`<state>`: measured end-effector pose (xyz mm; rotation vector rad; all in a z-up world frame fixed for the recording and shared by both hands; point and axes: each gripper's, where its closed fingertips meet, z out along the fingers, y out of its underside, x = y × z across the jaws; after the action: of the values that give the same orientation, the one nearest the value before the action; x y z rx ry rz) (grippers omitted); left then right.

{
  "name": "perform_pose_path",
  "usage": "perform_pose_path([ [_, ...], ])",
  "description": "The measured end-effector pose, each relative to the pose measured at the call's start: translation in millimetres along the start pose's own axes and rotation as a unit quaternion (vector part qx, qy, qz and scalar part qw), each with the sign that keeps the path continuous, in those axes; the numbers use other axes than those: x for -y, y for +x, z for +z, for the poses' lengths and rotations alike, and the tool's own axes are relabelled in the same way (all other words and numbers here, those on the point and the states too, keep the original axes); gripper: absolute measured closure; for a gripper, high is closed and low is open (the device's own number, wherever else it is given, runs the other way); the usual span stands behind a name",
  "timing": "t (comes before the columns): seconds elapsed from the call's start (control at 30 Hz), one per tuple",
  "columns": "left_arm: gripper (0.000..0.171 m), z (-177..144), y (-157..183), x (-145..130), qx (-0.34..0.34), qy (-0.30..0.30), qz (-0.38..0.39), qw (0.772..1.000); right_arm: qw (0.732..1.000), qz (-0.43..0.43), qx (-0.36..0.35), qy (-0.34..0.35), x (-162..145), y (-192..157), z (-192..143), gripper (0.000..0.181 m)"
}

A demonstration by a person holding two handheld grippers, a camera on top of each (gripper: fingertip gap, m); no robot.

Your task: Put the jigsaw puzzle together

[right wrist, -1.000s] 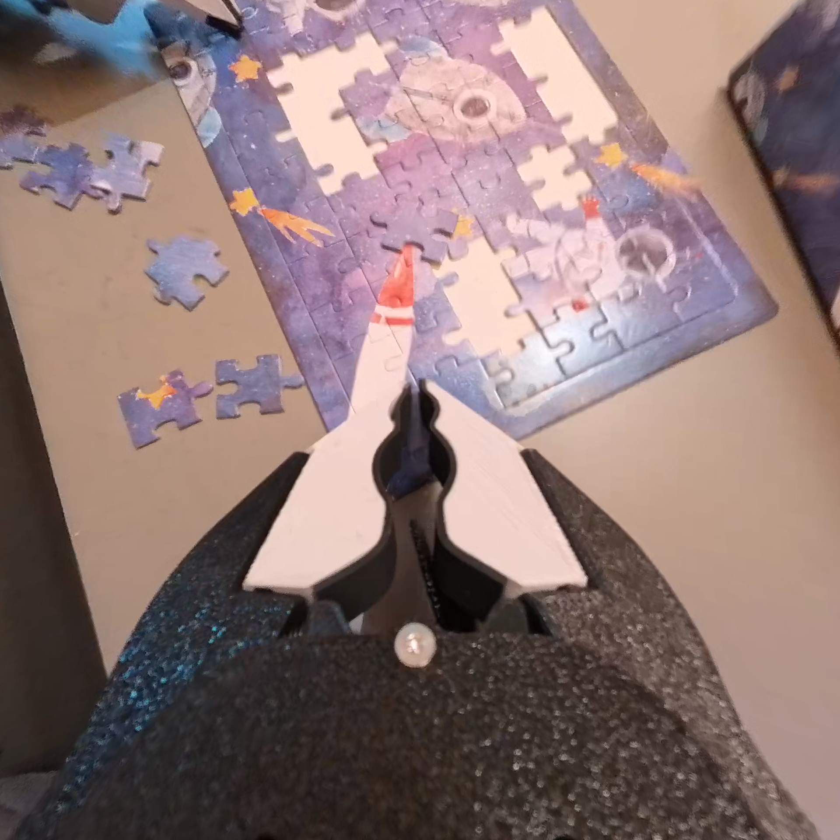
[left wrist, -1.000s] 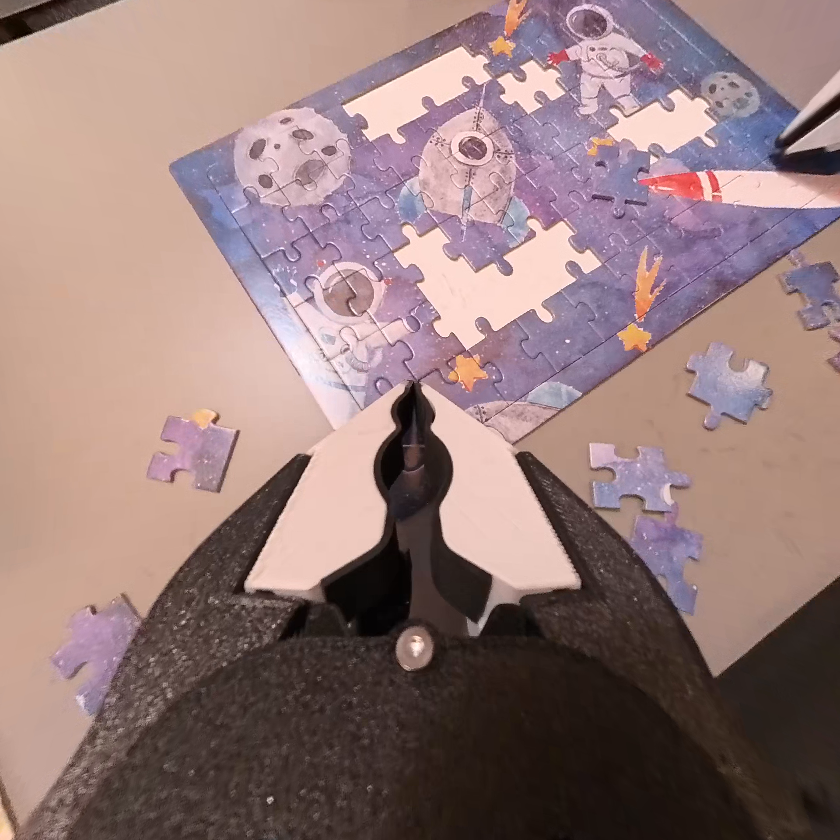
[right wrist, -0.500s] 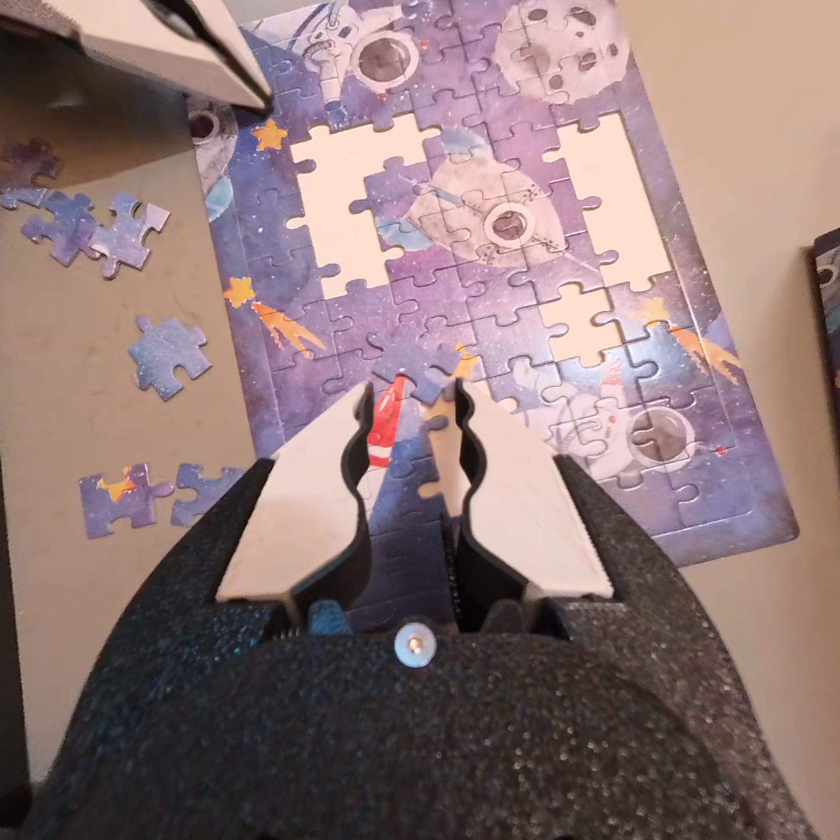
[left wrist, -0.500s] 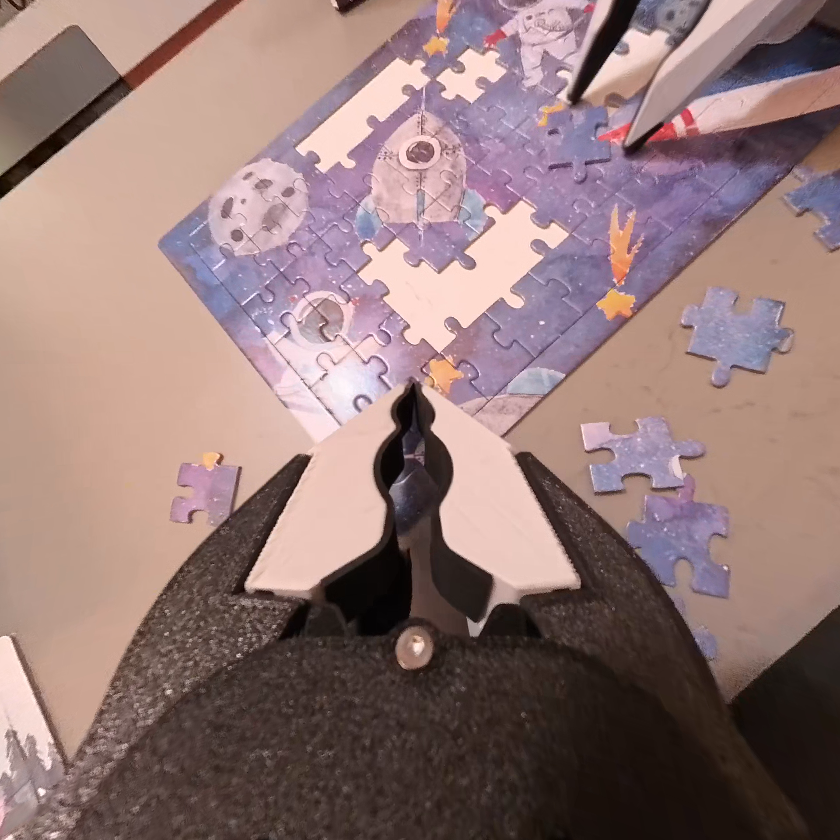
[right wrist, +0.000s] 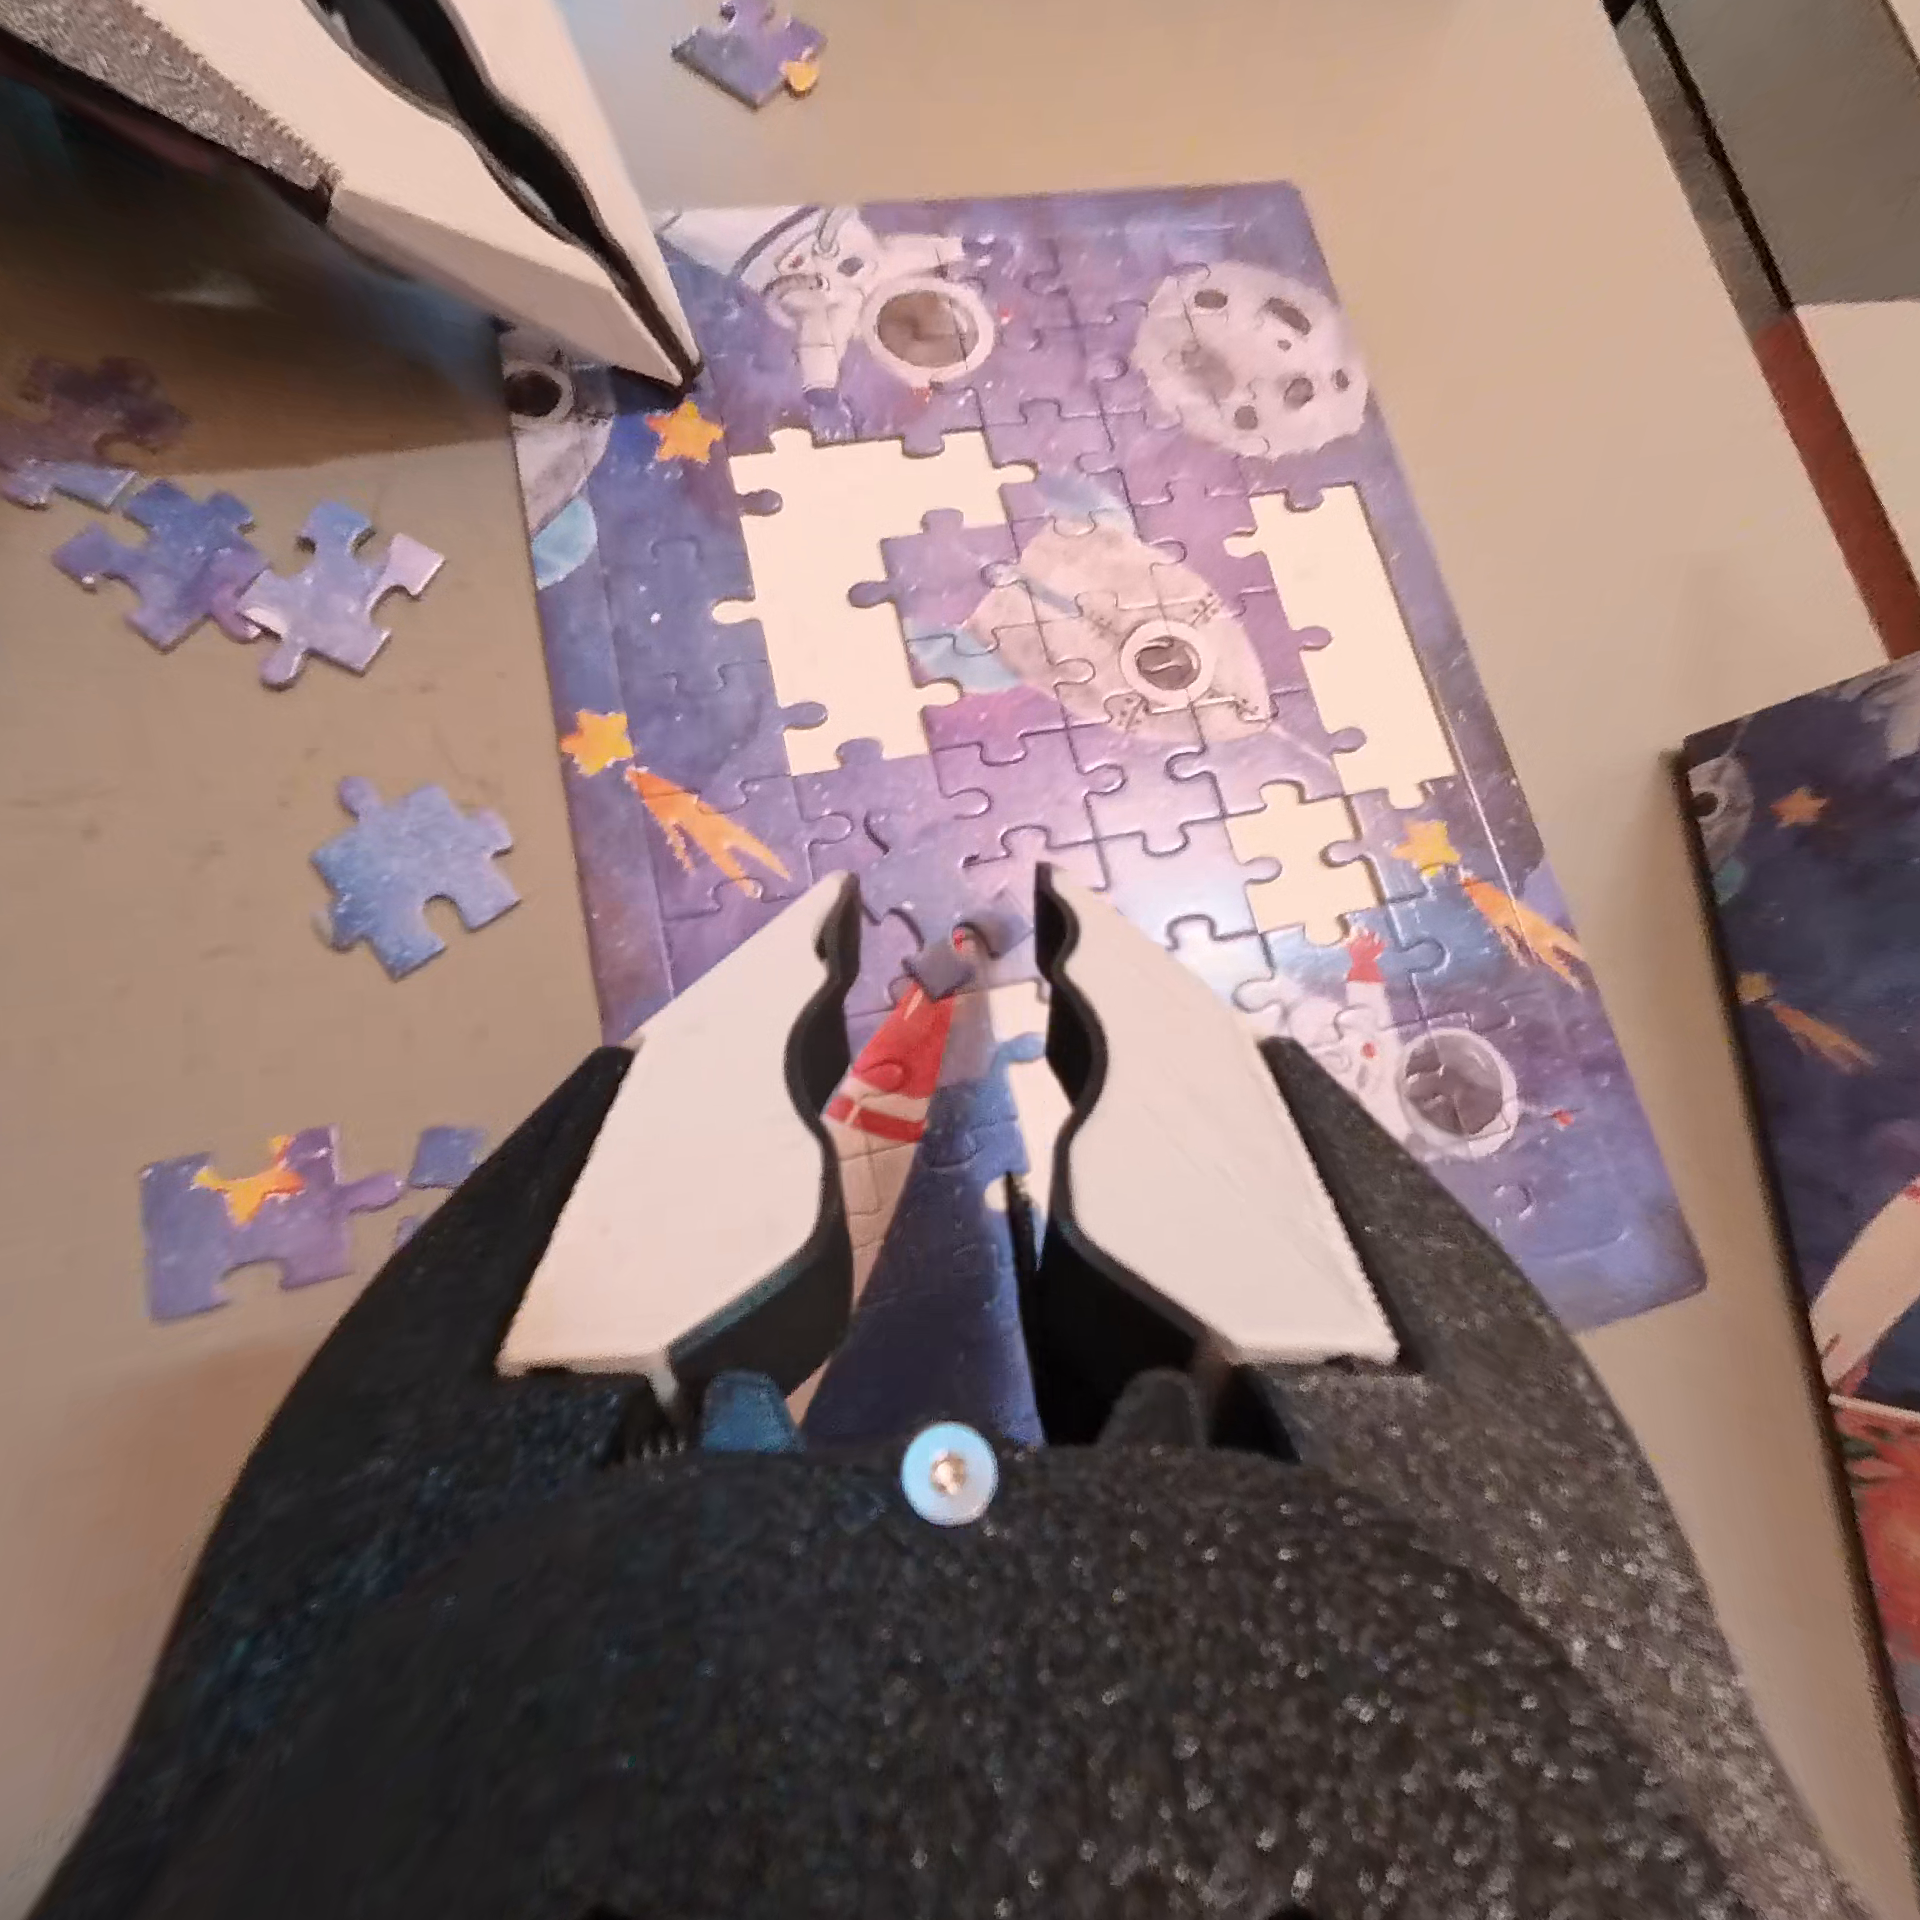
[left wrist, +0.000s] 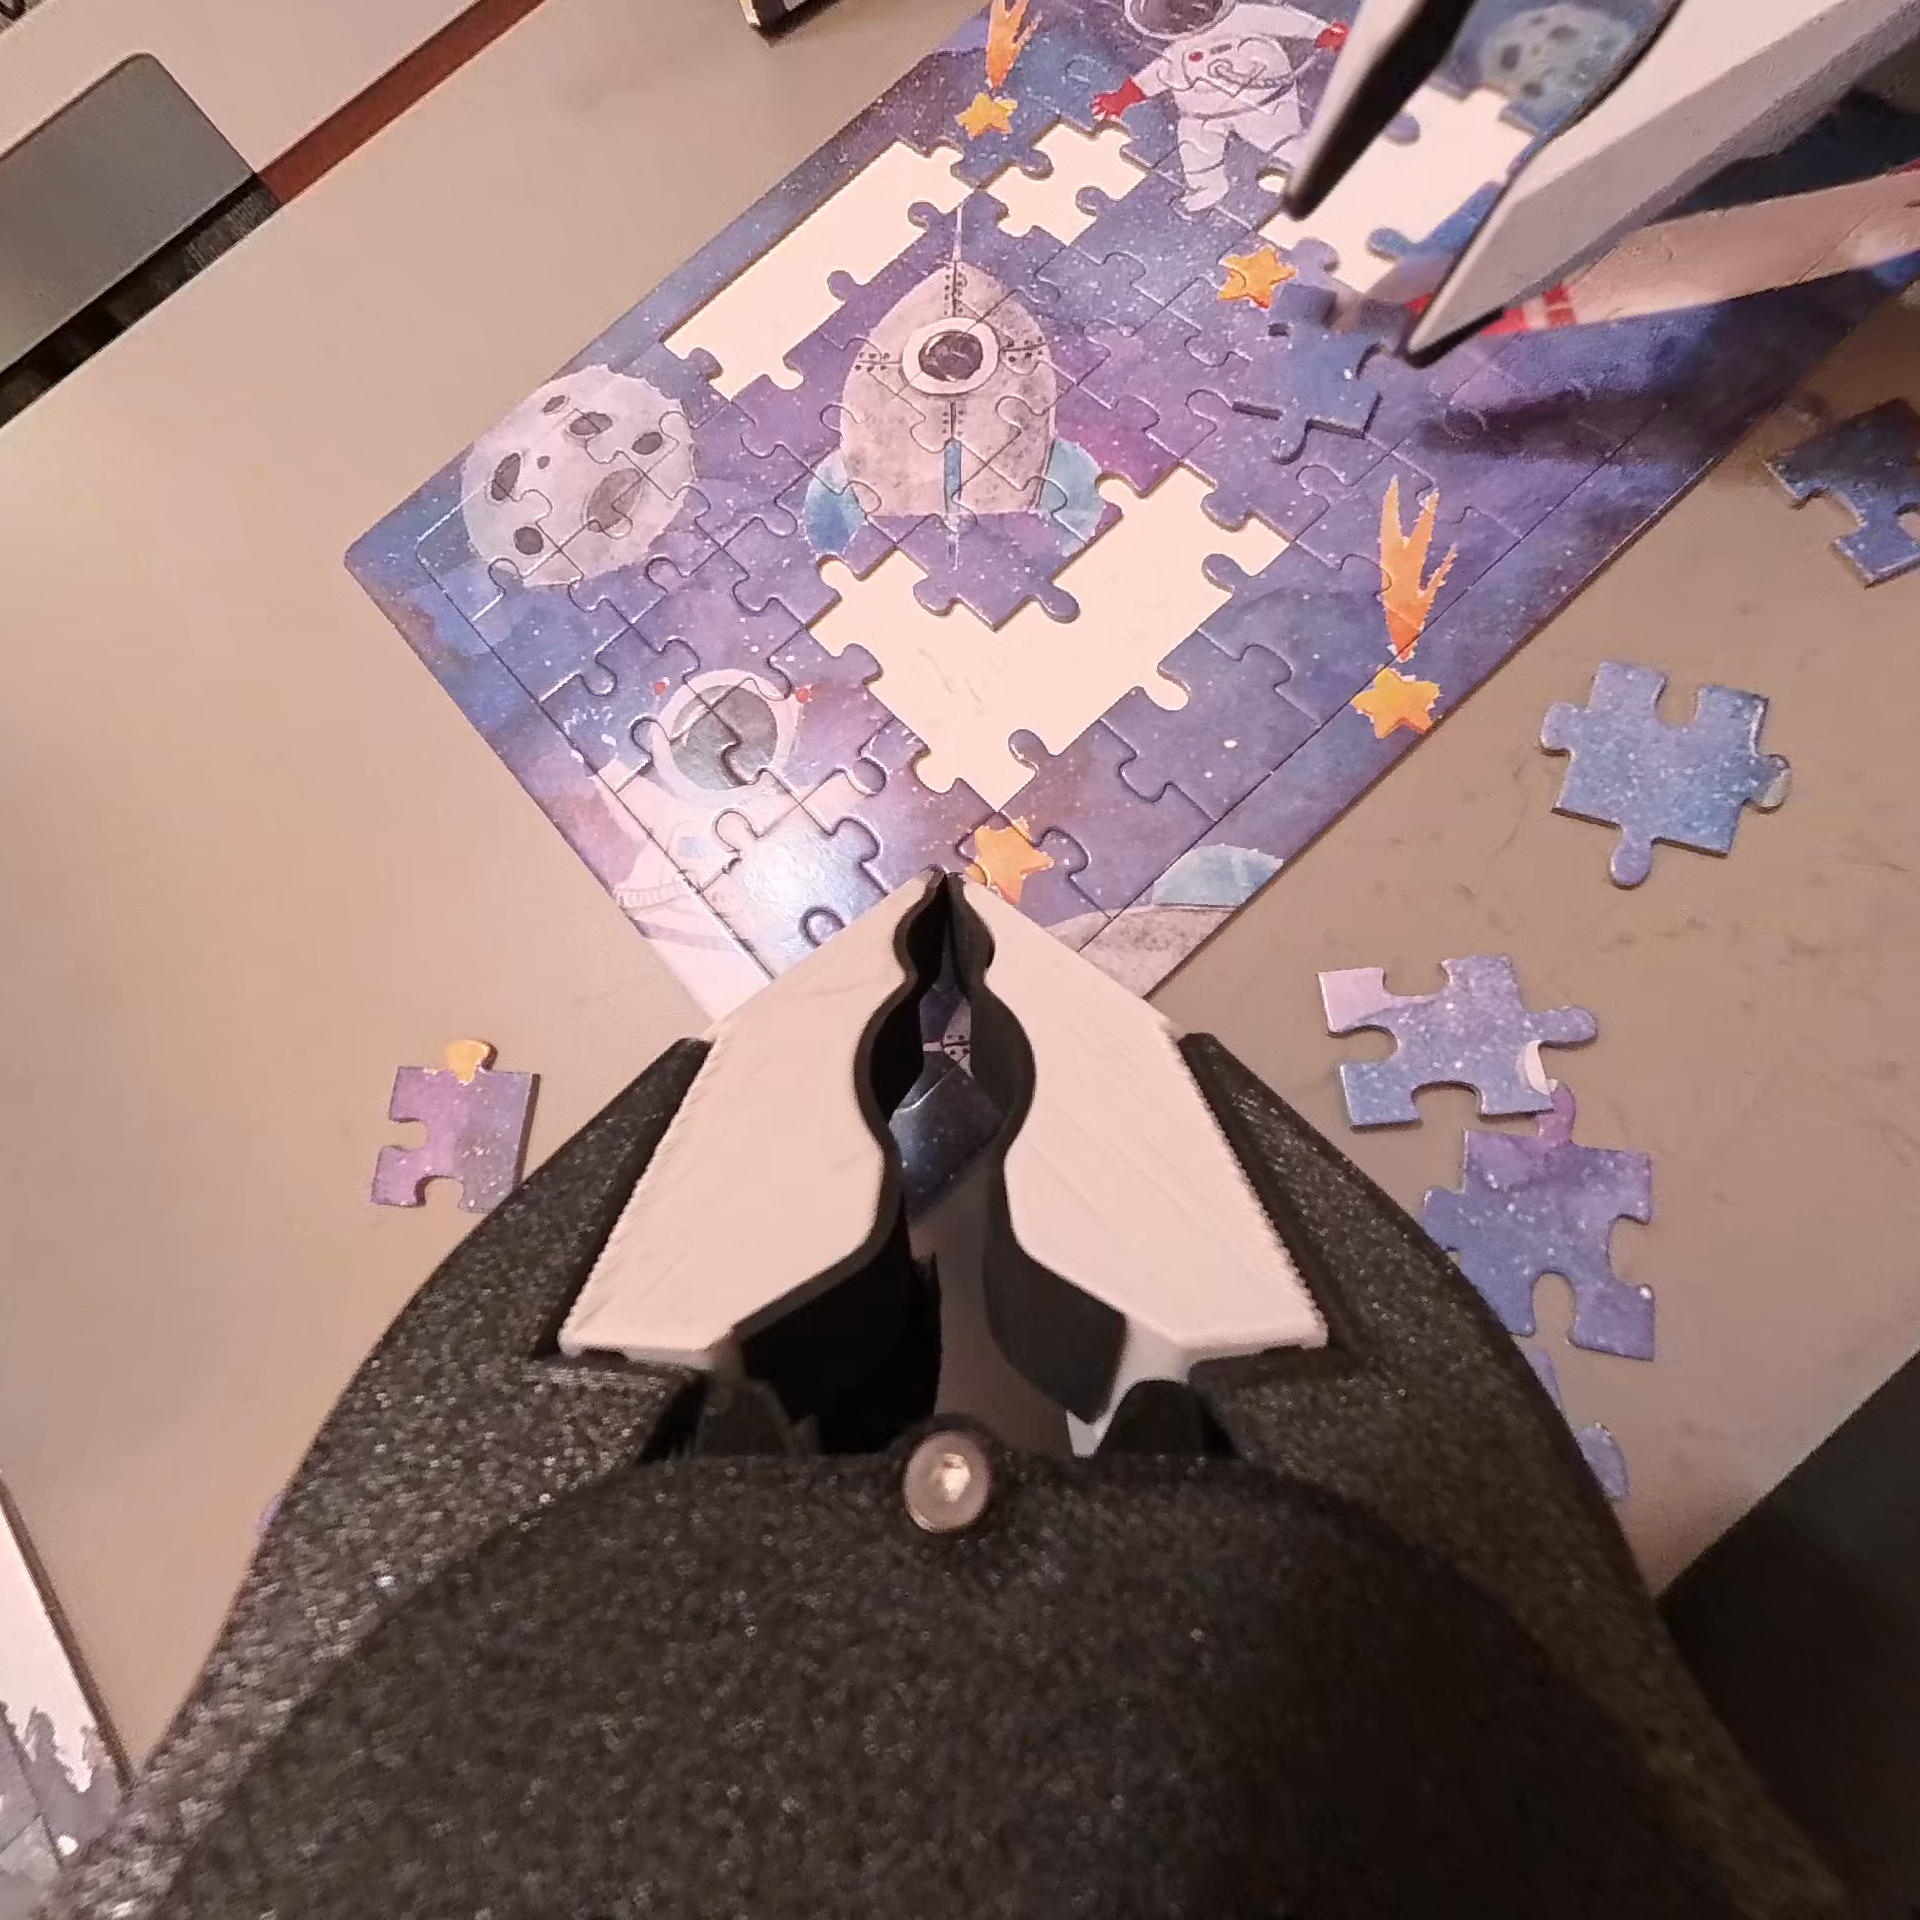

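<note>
Over the far right part of the jigsaw puzzle [left wrist: 935, 582], beside the red rocket nose, the right gripper [right wrist: 943, 894] now hangs with its jaws apart; a second ago they were pressed together at the puzzle's edge. Between them a loose dark-blue piece [left wrist: 1311, 366] lies on top of the joined pieces, tilted and not seated in any gap. That reads as a release: the piece has been dropped near its place but, by my judgement, must be nudged or re-gripped to fit. The left gripper [left wrist: 943, 883] has its jaws closed on nothing, hovering over the puzzle's near corner, and has drawn back slightly since before. Several white gaps remain, and spare pieces [left wrist: 1662, 769] wait on the desk [left wrist: 208, 623] along the puzzle's right edge.
</note>
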<state>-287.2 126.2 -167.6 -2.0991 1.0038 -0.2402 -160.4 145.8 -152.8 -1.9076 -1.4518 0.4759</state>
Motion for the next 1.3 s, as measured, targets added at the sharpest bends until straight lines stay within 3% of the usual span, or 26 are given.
perform_pose_path([
  [0.23, 0.171, 0, 0, 0, 0.001, 0.0, 0.002, 1.0, 0.995, 0.044, 0.085, -0.013, -11, 3, 10, 0.145],
  [0.43, 0.171, 0, 0, 0, 0.0, 0.0, 0.002, 1.0, 0.994, 0.047, 0.09, -0.041, -26, -12, -8, 0.153],
  [0.73, 0.171, 0, 0, 0, 0.0, 0.001, 0.002, 1.0, 0.992, 0.027, 0.114, -0.049, -30, -31, -15, 0.144],
  [0.8, 0.171, 0, 1, 0, -0.002, 0.001, 0.001, 1.0, 0.992, 0.031, 0.105, -0.056, -32, -30, -17, 0.148],
  [0.97, 0.171, 0, 1, 0, -0.002, 0.001, 0.002, 1.0, 0.998, 0.028, 0.007, -0.058, -41, 6, -24, 0.152],
  [1.3, 0.171, 0, 1, 0, -0.002, 0.001, 0.002, 1.0, 0.998, 0.025, 0.02, -0.053, -41, 2, -21, 0.141],
])
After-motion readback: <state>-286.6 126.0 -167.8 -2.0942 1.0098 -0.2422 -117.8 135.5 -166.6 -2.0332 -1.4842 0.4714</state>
